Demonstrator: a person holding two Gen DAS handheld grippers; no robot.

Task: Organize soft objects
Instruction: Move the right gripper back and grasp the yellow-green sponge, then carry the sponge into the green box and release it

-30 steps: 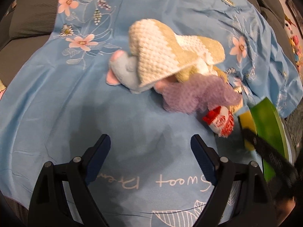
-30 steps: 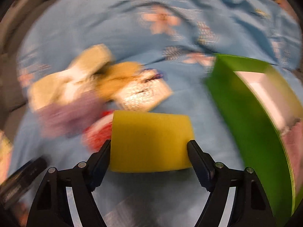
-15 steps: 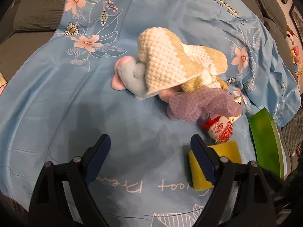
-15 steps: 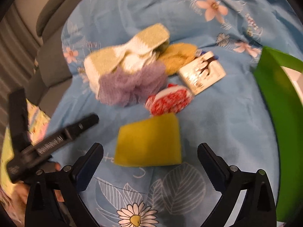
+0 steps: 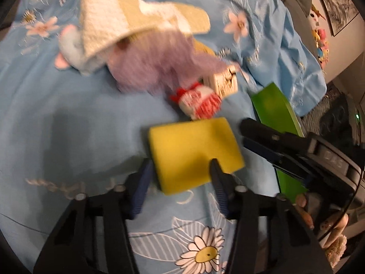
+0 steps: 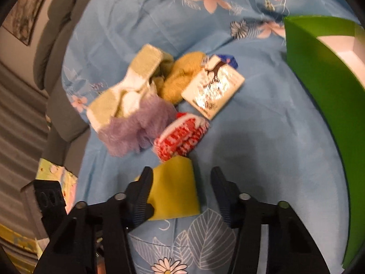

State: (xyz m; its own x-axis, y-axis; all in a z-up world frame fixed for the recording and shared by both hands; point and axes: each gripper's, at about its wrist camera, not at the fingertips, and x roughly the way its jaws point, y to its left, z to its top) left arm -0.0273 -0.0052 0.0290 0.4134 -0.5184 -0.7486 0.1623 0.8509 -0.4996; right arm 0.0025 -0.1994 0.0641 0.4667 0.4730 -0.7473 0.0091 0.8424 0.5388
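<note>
Early stage: yellow sponge (image 5: 194,153) loose between spread left gripper (image 5: 180,171) fingers; right gripper (image 6: 180,182) spread, empty; pile (image 6: 141,105) unsorted, green box (image 6: 319,73) unfilled.

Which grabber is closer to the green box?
The right one. The right gripper reaches in beside the green box, nearly against its wall. The left gripper sits farther away, over the yellow sponge.

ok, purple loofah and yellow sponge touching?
Apart. Right wrist view shows bare blue cloth between the purple loofah and the yellow sponge.
</note>
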